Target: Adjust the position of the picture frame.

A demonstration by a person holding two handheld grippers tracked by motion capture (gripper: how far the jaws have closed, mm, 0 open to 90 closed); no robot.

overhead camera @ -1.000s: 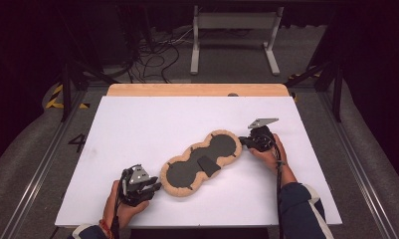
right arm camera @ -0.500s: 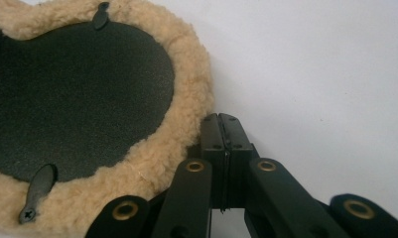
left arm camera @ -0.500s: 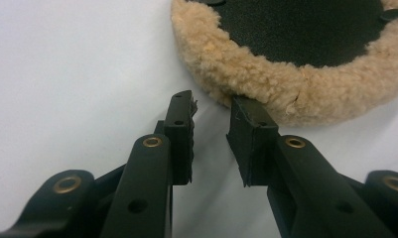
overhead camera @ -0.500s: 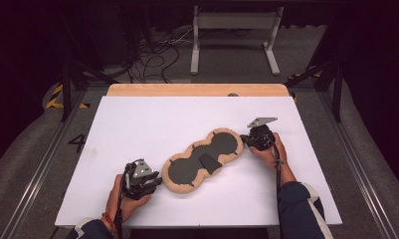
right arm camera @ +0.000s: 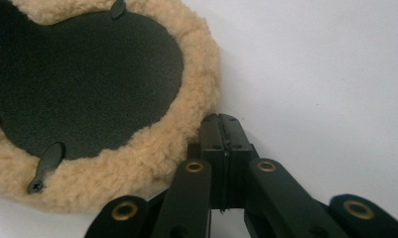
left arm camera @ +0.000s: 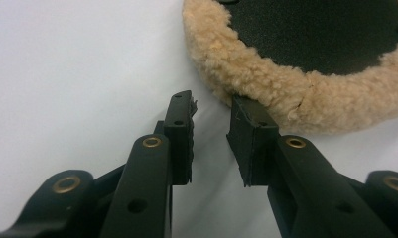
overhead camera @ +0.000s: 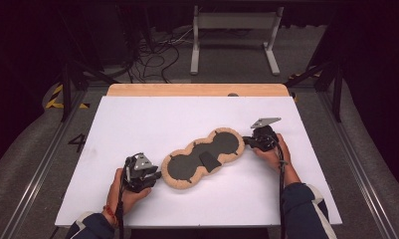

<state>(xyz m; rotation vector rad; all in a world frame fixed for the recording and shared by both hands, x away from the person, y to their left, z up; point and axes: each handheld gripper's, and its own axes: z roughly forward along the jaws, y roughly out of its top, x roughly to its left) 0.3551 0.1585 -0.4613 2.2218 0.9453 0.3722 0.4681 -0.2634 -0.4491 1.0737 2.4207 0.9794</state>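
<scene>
Lying flat, peanut-shaped pad [overhead camera: 203,158]: fluffy tan fleece rim, grainy black centre.

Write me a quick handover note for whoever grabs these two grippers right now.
Left gripper: jaws open, nothing between them, tips right at the fleece rim of the pad, near its lower-left end.
Right gripper: jaws shut on nothing, resting beside the rim at the pad's upper-right end.
The pad lies flat and slanted on the white table, dark side up, with a small dark flap at the middle.
Done: both grippers brought to the pad's ends.
Left: probably grip the rim; neither holds it yet.
</scene>
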